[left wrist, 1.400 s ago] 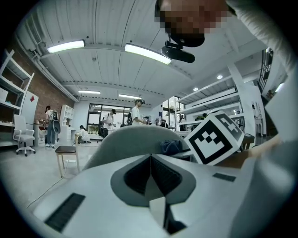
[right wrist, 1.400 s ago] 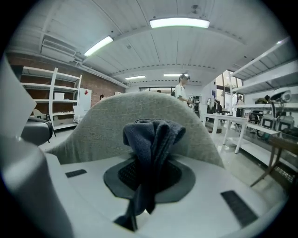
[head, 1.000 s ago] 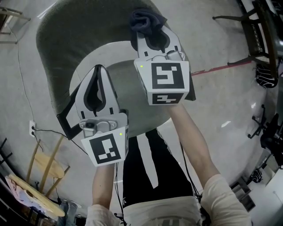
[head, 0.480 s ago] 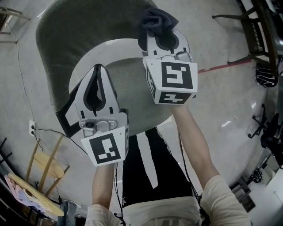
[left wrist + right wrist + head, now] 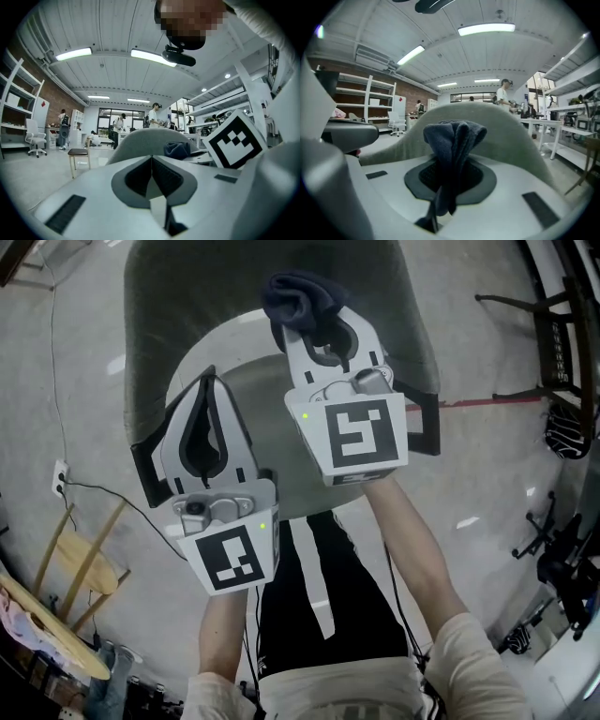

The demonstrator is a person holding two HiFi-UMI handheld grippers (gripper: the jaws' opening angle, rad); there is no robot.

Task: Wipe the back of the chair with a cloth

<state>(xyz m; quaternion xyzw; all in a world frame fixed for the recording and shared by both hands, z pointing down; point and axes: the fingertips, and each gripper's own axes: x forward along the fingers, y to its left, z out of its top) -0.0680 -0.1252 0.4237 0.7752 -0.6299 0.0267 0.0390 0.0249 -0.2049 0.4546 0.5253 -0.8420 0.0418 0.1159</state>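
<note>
dark cloth pinched in the right jaws, up against the chair back

the right gripper [image 5: 317, 329] is clenched on a dark blue cloth [image 5: 294, 296]. in the right gripper view the cloth [image 5: 452, 140] stands bunched between the two pads and rises past the tips, a thinner tail hanging down toward the camera. behind it the grey-green chair back [image 5: 511, 136] fills the middle of that view. the head view sets the bunched end over the inner curve of the chair back [image 5: 169, 315], but no view settles whether cloth and fabric touch

the left gripper [image 5: 208, 385] sits lower and to the left, its jaws pressed together with nothing between them. the left gripper view shows the tips [image 5: 151, 159] meeting in a single line

only the left gripper view catches the cloth [image 5: 177, 149] side-on beside the right gripper's marker cube [image 5: 234, 140], with a stool [image 5: 78, 154] and people [image 5: 152, 115] far off. only the head view shows the person's forearms [image 5: 412, 540] reaching up to both grippers
</note>
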